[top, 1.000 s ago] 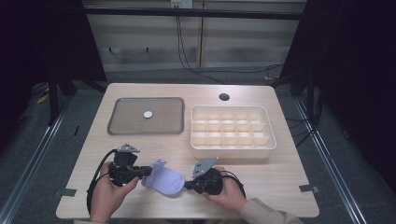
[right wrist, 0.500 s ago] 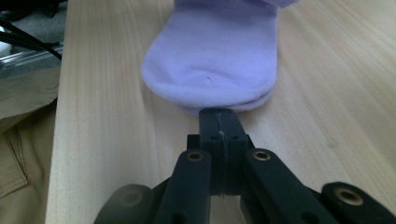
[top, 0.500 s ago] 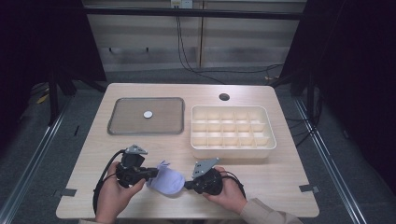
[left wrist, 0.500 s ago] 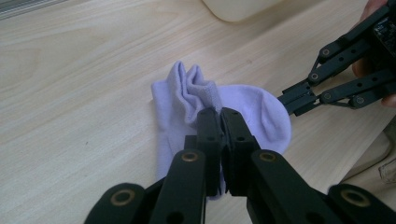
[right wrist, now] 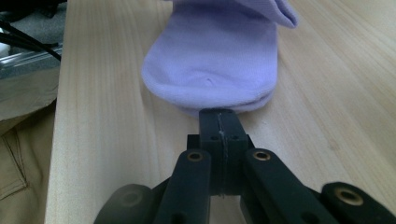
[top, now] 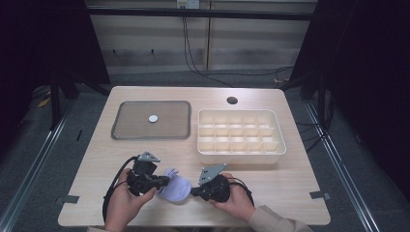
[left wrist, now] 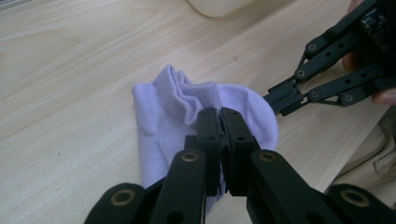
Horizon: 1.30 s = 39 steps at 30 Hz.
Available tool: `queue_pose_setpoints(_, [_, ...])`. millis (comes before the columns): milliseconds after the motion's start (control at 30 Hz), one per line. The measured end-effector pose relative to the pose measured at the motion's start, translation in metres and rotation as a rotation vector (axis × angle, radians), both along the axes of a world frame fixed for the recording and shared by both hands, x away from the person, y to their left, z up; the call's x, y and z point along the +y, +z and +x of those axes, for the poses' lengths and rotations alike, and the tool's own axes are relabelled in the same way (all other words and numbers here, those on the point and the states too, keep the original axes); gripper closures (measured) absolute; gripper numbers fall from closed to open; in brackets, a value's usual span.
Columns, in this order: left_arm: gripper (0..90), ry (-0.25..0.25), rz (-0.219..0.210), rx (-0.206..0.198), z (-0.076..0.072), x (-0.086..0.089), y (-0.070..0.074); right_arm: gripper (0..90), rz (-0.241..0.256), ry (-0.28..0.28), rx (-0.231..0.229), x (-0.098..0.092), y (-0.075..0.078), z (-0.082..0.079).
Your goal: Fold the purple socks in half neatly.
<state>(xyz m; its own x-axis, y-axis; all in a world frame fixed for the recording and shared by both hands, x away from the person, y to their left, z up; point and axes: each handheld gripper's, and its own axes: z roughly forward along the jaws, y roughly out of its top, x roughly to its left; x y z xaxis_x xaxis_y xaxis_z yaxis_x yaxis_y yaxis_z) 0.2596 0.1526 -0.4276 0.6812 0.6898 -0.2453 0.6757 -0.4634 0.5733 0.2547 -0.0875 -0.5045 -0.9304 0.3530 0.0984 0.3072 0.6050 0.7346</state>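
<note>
Lying near the table's (top: pixel 290 193) front edge, the sock (top: pixel 175 188) sits between the left gripper (top: pixel 162 181) and right gripper (top: pixel 194 191). Left gripper view: jaws pinched on its bunched fabric (near the cuff). Right gripper view: jaws pressed together, clamping its rounded end.

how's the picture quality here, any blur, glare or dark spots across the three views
High view: table evenly lit, surroundings dark, no glare. Left gripper view: sock sharp, near jaw links soft. Right gripper view: sock clear, jaw base blurred, soft shadow under it.

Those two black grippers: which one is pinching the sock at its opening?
The left gripper: it is shut on the lilac sock at the ruffled cuff. The right gripper grips the rounded closed end.
</note>
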Motion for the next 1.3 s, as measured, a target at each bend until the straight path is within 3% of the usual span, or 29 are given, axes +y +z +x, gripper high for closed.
queue_pose_setpoints(400, [87.1, -0.077, 0.016, 0.020, -0.006, -0.020, -0.007, 90.0, 0.001, -0.003, -0.005, 0.002, 0.000, -0.001])
queue_pose_setpoints(967, [86.0, -0.118, 0.069, 0.039, -0.007, -0.033, -0.024, 90.0, 0.001, 0.000, -0.014, 0.002, -0.001, -0.001])
queue_pose_setpoints(1300, [78.0, -0.118, 0.039, 0.048, -0.009, -0.031, -0.024, 90.0, 0.002, -0.002, -0.011, 0.002, -0.001, -0.001])
